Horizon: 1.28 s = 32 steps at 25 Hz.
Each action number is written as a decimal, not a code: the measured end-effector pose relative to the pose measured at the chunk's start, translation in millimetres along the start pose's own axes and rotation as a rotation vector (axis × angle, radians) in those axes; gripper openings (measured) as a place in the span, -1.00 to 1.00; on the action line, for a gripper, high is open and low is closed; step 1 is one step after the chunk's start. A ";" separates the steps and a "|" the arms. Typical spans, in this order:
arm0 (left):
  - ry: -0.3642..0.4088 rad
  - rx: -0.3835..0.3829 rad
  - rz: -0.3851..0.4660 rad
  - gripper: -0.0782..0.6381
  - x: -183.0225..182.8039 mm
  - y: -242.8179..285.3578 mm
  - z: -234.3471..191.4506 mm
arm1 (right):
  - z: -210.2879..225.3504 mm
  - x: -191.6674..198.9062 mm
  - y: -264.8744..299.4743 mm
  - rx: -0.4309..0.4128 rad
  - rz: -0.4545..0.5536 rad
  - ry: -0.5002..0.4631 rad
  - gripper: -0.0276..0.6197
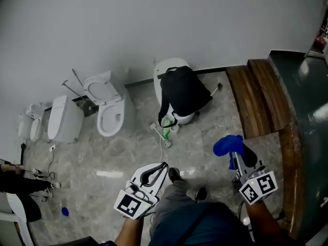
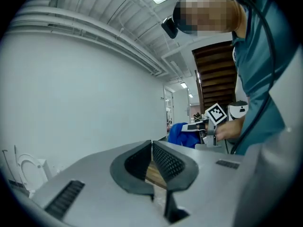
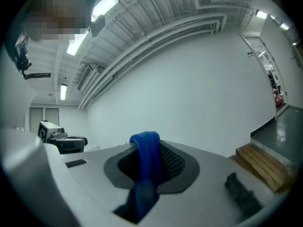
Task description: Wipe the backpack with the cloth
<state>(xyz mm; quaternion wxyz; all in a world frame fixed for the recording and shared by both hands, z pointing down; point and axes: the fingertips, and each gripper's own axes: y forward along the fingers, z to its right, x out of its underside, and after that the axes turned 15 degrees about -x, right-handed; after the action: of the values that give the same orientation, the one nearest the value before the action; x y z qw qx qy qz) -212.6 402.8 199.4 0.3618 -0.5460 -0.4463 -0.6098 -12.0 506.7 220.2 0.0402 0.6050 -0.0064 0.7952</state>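
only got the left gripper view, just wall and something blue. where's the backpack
Observer: The black fabric backpack hangs over a white ceramic fixture by the wall, ahead of the person.
Operator: is that blue thing the cloth
Observer: Yes. The right gripper has its fingers shut on the blue knitted cloth, which drapes over them.
Operator: anything on the floor in between
Observer: A small green object lies on the floor just before the backpack.
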 end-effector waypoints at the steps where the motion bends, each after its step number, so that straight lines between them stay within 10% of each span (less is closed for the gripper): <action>1: 0.007 0.011 -0.017 -0.74 4.3 13.9 -11.2 | 10.5 7.9 10.0 0.017 -0.002 0.019 -0.71; 7: 0.056 0.103 -0.021 -0.74 33.4 147.9 -68.2 | 117.8 49.2 83.0 0.122 -0.104 0.019 -0.71; 13: 0.013 0.248 -0.109 -0.74 62.9 298.3 -143.2 | 228.9 153.8 161.2 0.339 -0.185 0.265 -0.71; 17: 0.091 0.365 -0.219 -0.74 91.7 387.4 -176.5 | 284.7 235.2 211.8 0.460 -0.313 0.260 -0.71; 32: 0.072 0.344 -0.388 -0.74 236.6 546.4 -203.8 | 419.9 534.6 313.0 0.265 -0.762 0.226 -0.71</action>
<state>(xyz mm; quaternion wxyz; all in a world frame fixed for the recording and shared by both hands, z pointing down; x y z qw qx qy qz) 191.3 36.6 513.7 0.3414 -0.3585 -0.6266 -0.6020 227.9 200.1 859.3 0.2535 0.4729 0.3247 0.7789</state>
